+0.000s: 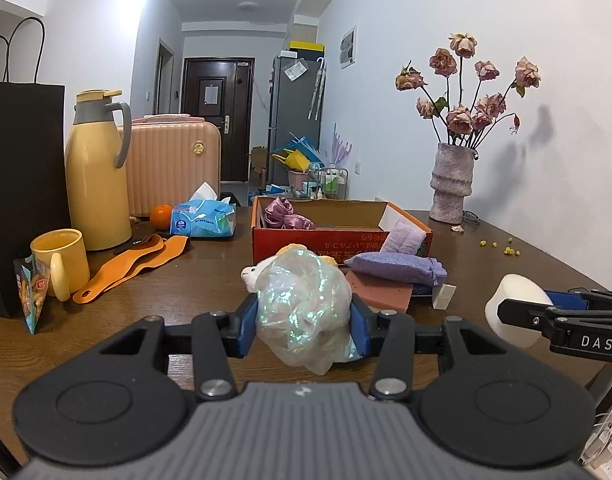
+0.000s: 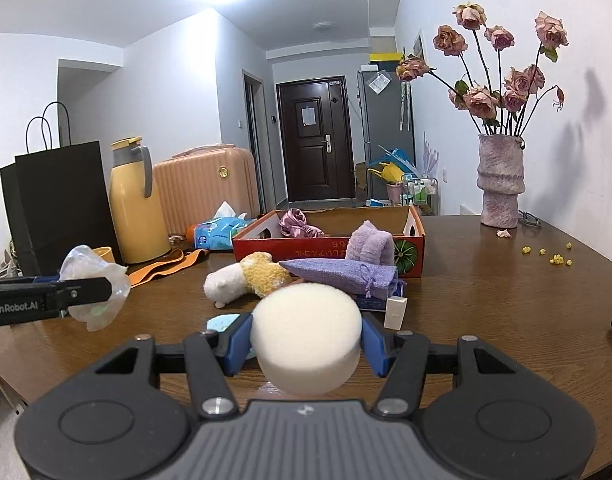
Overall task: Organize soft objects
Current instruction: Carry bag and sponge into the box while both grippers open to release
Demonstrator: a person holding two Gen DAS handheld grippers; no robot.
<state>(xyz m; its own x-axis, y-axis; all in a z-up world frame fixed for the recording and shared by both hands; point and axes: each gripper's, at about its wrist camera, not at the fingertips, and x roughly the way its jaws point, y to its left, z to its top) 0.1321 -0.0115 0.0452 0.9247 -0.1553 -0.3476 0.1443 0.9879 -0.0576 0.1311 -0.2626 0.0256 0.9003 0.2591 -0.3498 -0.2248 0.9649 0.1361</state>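
Above the near edge of the tabletop [image 1: 186, 280], both tools are loaded and held clear of the surface. The left tool [image 1: 304, 322] is clenched on a crumpled iridescent plastic bag [image 1: 302, 308], its blue pads pressing the bundle from either side. The right tool [image 2: 306, 344] grasps a round white sponge [image 2: 306, 340] across its width; the sponge shows little visible squeeze. Ahead of both stands the open red cardboard box [image 2: 326, 246], already holding a satin purple scrunchie [image 2: 296, 222]. Just before the box lie a plush toy [image 2: 246, 278], a purple drawstring pouch [image 2: 342, 274], a folded lilac towel [image 2: 370, 246] leaning at the box wall, and a pink sponge block [image 1: 380, 292]. Judgement: the step in hand is the carry, with two soft items lifted and not yet delivered. The next move calls for bringing each tool forward over the box rim, clearing the items lying in front, and releasing inside; the light bag may cling to the pads.
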